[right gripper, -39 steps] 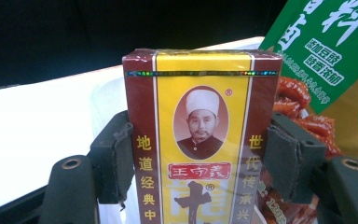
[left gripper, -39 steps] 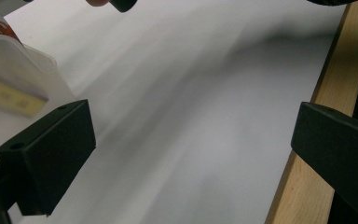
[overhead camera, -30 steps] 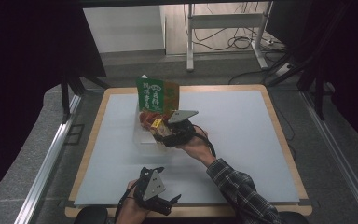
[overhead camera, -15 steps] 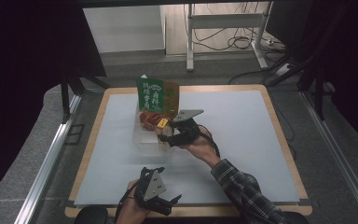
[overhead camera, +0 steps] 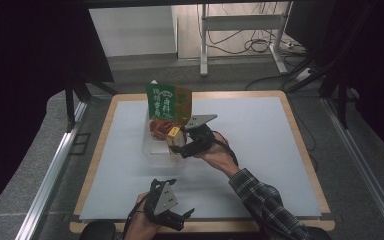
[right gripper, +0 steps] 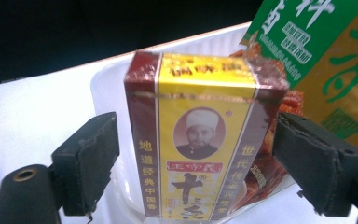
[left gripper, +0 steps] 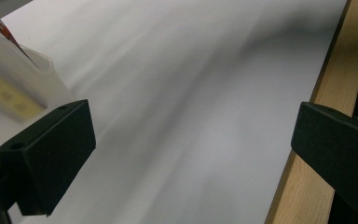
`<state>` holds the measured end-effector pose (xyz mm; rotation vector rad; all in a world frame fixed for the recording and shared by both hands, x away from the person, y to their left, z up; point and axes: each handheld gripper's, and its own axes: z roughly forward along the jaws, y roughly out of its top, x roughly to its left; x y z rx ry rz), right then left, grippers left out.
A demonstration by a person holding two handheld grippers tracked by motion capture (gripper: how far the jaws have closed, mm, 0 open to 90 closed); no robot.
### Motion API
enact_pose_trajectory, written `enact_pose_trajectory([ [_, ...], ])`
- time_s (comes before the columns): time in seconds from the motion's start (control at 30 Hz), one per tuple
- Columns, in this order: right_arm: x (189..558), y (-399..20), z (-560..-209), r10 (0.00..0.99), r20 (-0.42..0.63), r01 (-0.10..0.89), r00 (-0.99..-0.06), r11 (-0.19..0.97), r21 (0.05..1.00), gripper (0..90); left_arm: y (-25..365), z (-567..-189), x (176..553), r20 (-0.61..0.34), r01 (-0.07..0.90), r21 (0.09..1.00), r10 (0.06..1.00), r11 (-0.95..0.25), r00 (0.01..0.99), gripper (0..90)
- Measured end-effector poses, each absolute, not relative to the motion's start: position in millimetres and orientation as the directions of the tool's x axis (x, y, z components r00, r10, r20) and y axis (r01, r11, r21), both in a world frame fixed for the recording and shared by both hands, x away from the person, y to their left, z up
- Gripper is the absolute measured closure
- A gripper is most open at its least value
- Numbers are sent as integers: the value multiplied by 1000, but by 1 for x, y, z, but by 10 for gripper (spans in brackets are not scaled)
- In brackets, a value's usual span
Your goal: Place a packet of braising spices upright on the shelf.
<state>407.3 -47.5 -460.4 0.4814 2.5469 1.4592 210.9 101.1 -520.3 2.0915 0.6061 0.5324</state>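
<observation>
Right gripper at frame centre, jaws spread either side of yellow box without touching, left gripper bottom centre, jaws spread over white table

I see a grey floor round the wood-edged table, a white metal stand with loose cables behind, dark drapes both sides.

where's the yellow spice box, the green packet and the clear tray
yellow spice box [right gripper: 204, 140]: right gripper view, front label.
green packet [overhead camera: 162, 102]: high view, green front face.
clear tray [overhead camera: 150, 146]: high view, near left rim.
</observation>
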Motion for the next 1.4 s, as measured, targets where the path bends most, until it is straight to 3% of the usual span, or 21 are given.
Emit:
enact_pose_trajectory([
  [0.27, 402, -52, -453, 362, 4, 200, -932, 505, 840, 68, 101, -520, 211, 148, 220, 835, 593, -504, 792, 0],
  [1.4, 382, -122, -455, 464, -12, 279, -886, 553, 785, 18, 102, -521, 212, 134, 235, 840, 607, -488, 783, 0],
])
